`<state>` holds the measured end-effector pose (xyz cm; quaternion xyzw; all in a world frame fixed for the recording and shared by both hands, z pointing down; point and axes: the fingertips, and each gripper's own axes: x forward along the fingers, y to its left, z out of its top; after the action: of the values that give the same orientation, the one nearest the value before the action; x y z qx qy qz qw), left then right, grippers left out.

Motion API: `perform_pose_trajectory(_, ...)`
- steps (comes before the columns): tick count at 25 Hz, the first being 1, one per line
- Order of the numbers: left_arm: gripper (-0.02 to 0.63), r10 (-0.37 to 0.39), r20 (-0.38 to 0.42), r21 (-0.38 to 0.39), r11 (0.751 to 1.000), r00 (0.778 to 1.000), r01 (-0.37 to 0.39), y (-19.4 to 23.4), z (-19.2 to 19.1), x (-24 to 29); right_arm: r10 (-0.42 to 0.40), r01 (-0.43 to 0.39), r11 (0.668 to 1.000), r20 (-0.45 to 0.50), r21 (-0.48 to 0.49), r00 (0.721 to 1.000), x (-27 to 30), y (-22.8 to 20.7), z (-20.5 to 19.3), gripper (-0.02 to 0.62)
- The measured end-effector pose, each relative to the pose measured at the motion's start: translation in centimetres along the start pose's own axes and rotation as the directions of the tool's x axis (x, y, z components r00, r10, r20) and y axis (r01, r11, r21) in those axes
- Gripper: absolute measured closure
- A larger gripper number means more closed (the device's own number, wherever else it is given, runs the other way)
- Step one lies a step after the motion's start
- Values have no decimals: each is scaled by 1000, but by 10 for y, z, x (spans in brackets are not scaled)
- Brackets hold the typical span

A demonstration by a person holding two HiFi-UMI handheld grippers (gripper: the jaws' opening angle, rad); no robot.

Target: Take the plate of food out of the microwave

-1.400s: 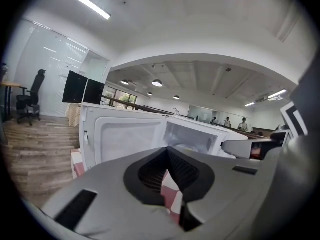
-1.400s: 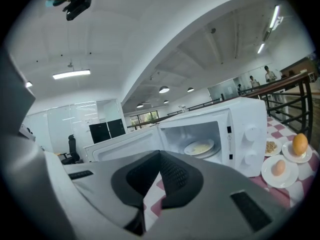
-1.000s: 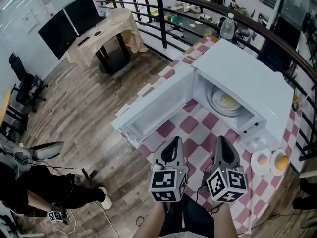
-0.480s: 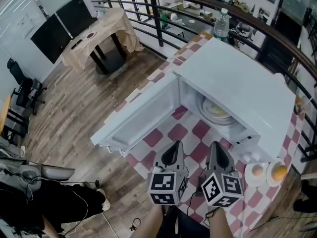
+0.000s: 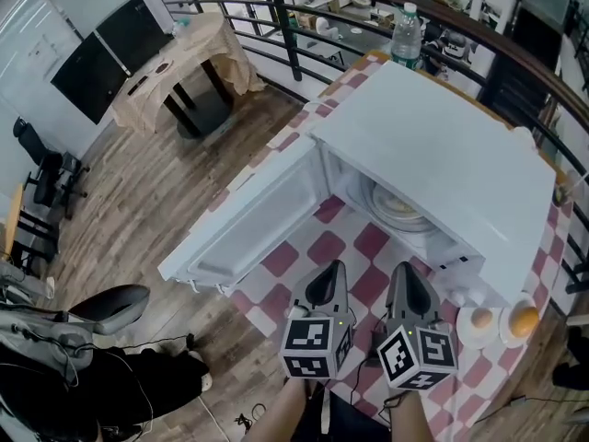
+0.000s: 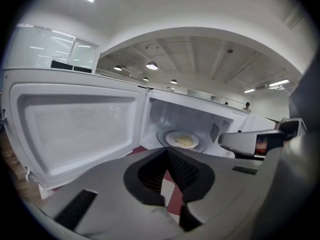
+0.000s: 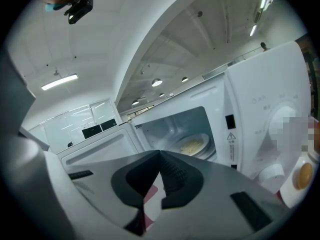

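A white microwave stands on the checked table with its door swung wide open to the left. Inside it a white plate of pale food rests on the turntable, seen too as the plate in the left gripper view and the plate in the right gripper view. My left gripper and right gripper hover side by side in front of the opening, short of it. Both are shut with nothing held.
Two small dishes with eggs sit right of the microwave on the red-and-white cloth. A water bottle stands behind the microwave. A curved black railing runs behind the table; wooden floor lies to the left.
The view has shifted closer to the microwave; the door now reaches further left in the picture. Both grippers keep their place side by side, still shut.
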<state>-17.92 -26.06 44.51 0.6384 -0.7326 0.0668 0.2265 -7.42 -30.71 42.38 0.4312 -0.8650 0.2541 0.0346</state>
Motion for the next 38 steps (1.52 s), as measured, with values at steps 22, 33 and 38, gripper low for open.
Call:
perform_pose_trajectory(22,600,-233,-99,-78,971,967,226,3,6,78,-223,222,975,11,17,975,37,-15,-2,601)
perform_pose_trajectory(33,601,-322,-140,-105,945,936,310,0,7,115,-303,303,952,-12,32,953,63,-31,-9,601)
perform_pose_trajectory(38,592,-378,-148,-176,919,914,352,-6,6,125,-325,325,943,-23,63,946,67,-37,-15,601)
